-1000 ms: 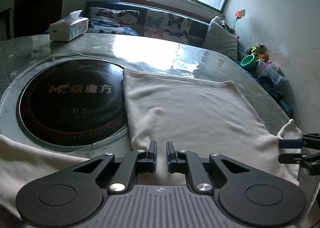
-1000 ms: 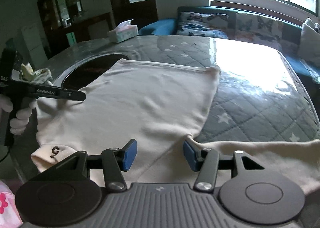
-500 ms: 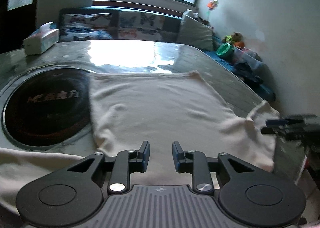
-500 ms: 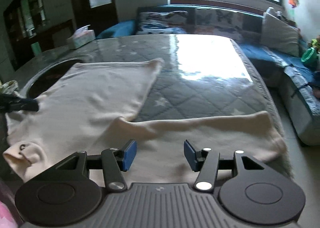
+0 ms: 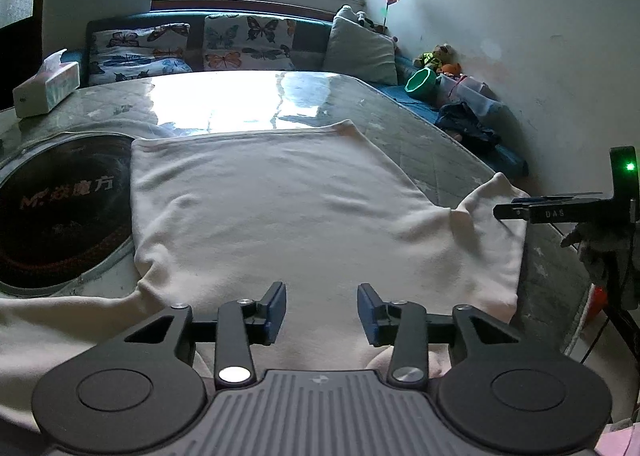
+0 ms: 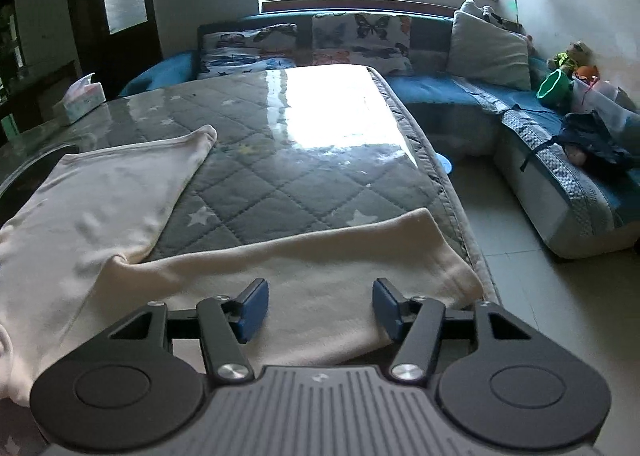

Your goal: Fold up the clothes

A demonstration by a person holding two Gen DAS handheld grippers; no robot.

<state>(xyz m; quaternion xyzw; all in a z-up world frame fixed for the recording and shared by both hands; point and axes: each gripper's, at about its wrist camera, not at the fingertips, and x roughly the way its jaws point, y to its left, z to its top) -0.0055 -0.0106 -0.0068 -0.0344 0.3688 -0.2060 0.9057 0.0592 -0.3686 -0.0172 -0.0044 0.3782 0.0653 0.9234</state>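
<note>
A cream long-sleeved garment [image 5: 280,216] lies flat on the glass-topped table [image 5: 240,104], its body spread toward the window. My left gripper [image 5: 322,310] is open and empty, just above the garment's near edge. In the right wrist view the garment's body [image 6: 100,208] is at the left and one sleeve [image 6: 320,268] stretches right to the table edge. My right gripper [image 6: 320,310] is open and empty over that sleeve. The right gripper also shows at the right in the left wrist view [image 5: 552,210].
A round black cooktop [image 5: 56,212] is set in the table at the left. A tissue box [image 5: 44,88] stands at the far left corner. A sofa with butterfly cushions [image 6: 360,36] runs behind and to the right. Tiled floor [image 6: 520,296] lies beyond the table's right edge.
My left gripper has opened from nearly shut and turned right. My right gripper has swung right from the garment's body to above the sleeve, still open.
</note>
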